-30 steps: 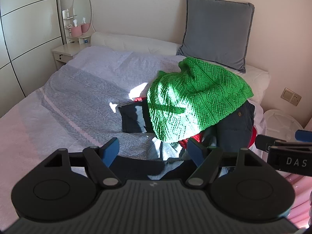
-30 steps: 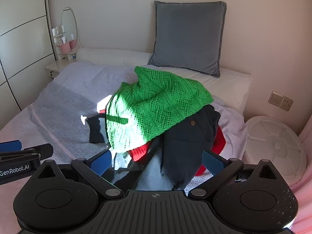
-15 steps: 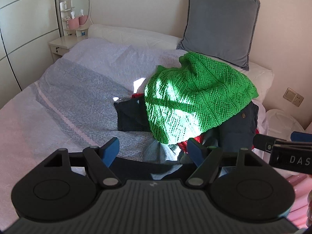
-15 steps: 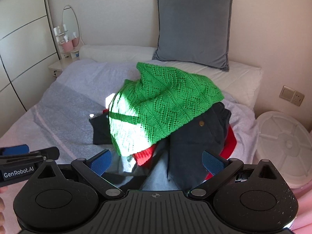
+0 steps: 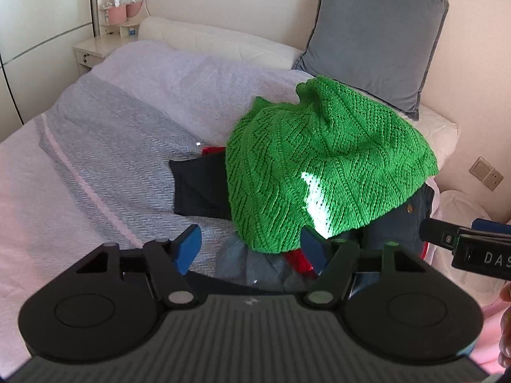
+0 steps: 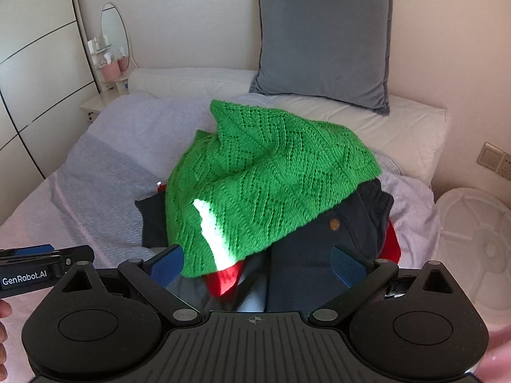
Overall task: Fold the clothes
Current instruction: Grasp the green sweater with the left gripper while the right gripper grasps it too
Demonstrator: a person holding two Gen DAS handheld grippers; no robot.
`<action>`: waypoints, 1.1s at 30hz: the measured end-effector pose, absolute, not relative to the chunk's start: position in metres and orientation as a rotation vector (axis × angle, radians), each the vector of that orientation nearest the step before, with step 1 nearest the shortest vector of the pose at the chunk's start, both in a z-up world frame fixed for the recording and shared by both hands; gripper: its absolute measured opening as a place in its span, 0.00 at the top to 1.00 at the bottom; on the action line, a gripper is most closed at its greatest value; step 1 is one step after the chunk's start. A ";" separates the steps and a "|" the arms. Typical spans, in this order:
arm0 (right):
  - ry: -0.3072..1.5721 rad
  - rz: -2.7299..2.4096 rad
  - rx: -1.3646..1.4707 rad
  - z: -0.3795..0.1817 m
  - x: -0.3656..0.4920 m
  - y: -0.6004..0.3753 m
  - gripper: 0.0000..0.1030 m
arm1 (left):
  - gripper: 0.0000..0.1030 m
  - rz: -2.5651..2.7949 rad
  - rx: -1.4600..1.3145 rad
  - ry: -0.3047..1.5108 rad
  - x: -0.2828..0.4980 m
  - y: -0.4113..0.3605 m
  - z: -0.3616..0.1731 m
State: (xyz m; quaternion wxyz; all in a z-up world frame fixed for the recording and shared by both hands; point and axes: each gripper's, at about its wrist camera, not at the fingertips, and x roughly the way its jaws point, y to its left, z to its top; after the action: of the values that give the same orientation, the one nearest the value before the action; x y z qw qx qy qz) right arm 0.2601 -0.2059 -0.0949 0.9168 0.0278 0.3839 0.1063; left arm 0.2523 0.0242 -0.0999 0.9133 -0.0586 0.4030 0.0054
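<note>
A heap of clothes lies on the bed, topped by a green knitted sweater (image 5: 322,166) (image 6: 268,185). Under it show a dark navy garment with a brass button (image 6: 332,242) (image 5: 198,188), a red garment (image 6: 225,279) (image 5: 297,260) and a grey-blue one (image 5: 255,265). My left gripper (image 5: 250,249) is open, its blue pads just short of the sweater's lower hem, holding nothing. My right gripper (image 6: 257,263) is open wide, its pads flanking the heap's near edge without touching it. Each gripper's side appears at the edge of the other's view.
The bed has a grey herringbone blanket (image 5: 105,159) with free room left of the heap. A grey cushion (image 6: 322,35) leans on the wall above white pillows (image 6: 377,124). A nightstand with mirror (image 5: 95,44) stands far left. A white round plastic object (image 6: 476,239) sits right of the bed.
Both grippers have moved forward and closer to the heap, which now fills more of each view. The sunlit patch on the sweater has shrunk. Both stay open.
</note>
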 end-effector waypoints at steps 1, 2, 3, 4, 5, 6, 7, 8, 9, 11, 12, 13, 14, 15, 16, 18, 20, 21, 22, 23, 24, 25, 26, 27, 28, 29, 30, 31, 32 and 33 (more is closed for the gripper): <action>0.791 0.218 0.053 -0.097 0.267 -0.207 0.02 | 0.37 0.008 -0.127 0.836 0.259 0.023 -0.103; 0.793 0.218 0.048 -0.099 0.274 -0.208 0.02 | 0.38 0.005 -0.134 0.843 0.266 0.023 -0.106; 0.795 0.217 0.043 -0.101 0.281 -0.210 0.02 | 0.39 0.001 -0.141 0.850 0.273 0.022 -0.109; 0.796 0.216 0.039 -0.103 0.288 -0.211 0.02 | 0.40 -0.004 -0.146 0.855 0.281 0.020 -0.112; 0.798 0.214 0.036 -0.105 0.295 -0.212 0.02 | 0.40 -0.009 -0.150 0.860 0.288 0.019 -0.115; 0.800 0.213 0.033 -0.107 0.303 -0.213 0.02 | 0.40 -0.015 -0.153 0.863 0.294 0.017 -0.118; 0.803 0.211 0.030 -0.110 0.310 -0.214 0.02 | 0.40 -0.022 -0.157 0.867 0.301 0.016 -0.121; 0.805 0.209 0.027 -0.112 0.318 -0.215 0.02 | 0.40 -0.031 -0.162 0.870 0.309 0.015 -0.124; 0.807 0.207 0.024 -0.114 0.325 -0.216 0.02 | 0.40 -0.039 -0.168 0.874 0.316 0.013 -0.127; 0.807 0.205 0.019 -0.118 0.339 -0.218 0.02 | 0.40 -0.048 -0.183 0.882 0.330 0.012 -0.134; 0.803 0.205 0.014 -0.119 0.346 -0.218 0.02 | 0.40 -0.051 -0.189 0.887 0.337 0.011 -0.138; 0.798 0.206 0.008 -0.121 0.353 -0.218 0.02 | 0.40 -0.049 -0.191 0.891 0.344 0.011 -0.141; 0.793 0.207 0.001 -0.122 0.359 -0.218 0.02 | 0.40 -0.047 -0.195 0.895 0.351 0.010 -0.145; 0.788 0.208 -0.005 -0.123 0.365 -0.217 0.02 | 0.40 -0.046 -0.203 0.898 0.358 0.010 -0.149; 0.782 0.209 -0.012 -0.125 0.371 -0.217 0.02 | 0.40 -0.046 -0.215 0.903 0.366 0.008 -0.153; 0.772 0.212 -0.029 -0.128 0.383 -0.214 0.02 | 0.40 -0.045 -0.245 0.911 0.378 0.011 -0.161; 0.765 0.214 -0.045 -0.133 0.394 -0.211 0.02 | 0.39 -0.045 -0.282 0.917 0.390 0.013 -0.169; 0.763 0.214 -0.052 -0.136 0.399 -0.210 0.02 | 0.39 -0.045 -0.305 0.921 0.397 0.015 -0.174; 0.765 0.216 -0.059 -0.140 0.404 -0.207 0.02 | 0.39 -0.044 -0.332 0.927 0.402 0.016 -0.179; 0.771 0.218 -0.066 -0.144 0.408 -0.206 0.03 | 0.39 -0.044 -0.360 0.932 0.407 0.017 -0.185; 0.779 0.219 -0.075 -0.149 0.412 -0.204 0.07 | 0.39 -0.045 -0.387 0.941 0.412 0.019 -0.191; 0.789 0.220 -0.082 -0.154 0.417 -0.203 0.23 | 0.39 -0.048 -0.416 0.956 0.416 0.020 -0.198; 0.806 0.220 -0.083 -0.159 0.420 -0.202 0.31 | 0.39 -0.050 -0.446 0.972 0.421 0.021 -0.206; 0.812 0.215 -0.084 -0.164 0.422 -0.202 0.34 | 0.39 -0.055 -0.482 0.985 0.423 0.022 -0.214; 0.808 0.214 -0.091 -0.166 0.422 -0.201 0.40 | 0.39 -0.064 -0.522 0.983 0.424 0.024 -0.220; 0.801 0.214 -0.097 -0.167 0.423 -0.201 0.48 | 0.40 -0.074 -0.561 0.980 0.425 0.025 -0.225; 0.794 0.218 -0.094 -0.168 0.423 -0.201 0.54 | 0.47 -0.083 -0.601 0.978 0.426 0.027 -0.231; 0.788 0.224 -0.087 -0.167 0.423 -0.201 0.69 | 0.60 -0.095 -0.633 0.972 0.427 0.028 -0.236; 0.783 0.238 -0.070 -0.165 0.421 -0.202 0.78 | 0.67 -0.114 -0.649 0.960 0.426 0.030 -0.236; 0.776 0.251 -0.055 -0.162 0.420 -0.203 0.80 | 0.76 -0.128 -0.657 0.948 0.425 0.031 -0.235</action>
State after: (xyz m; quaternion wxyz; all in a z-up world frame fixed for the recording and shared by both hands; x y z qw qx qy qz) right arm 0.4200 -0.2033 -0.1619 0.9177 -0.0269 0.3772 0.1220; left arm 0.4245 0.0306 -0.2346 0.8364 -0.3105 0.4477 -0.0607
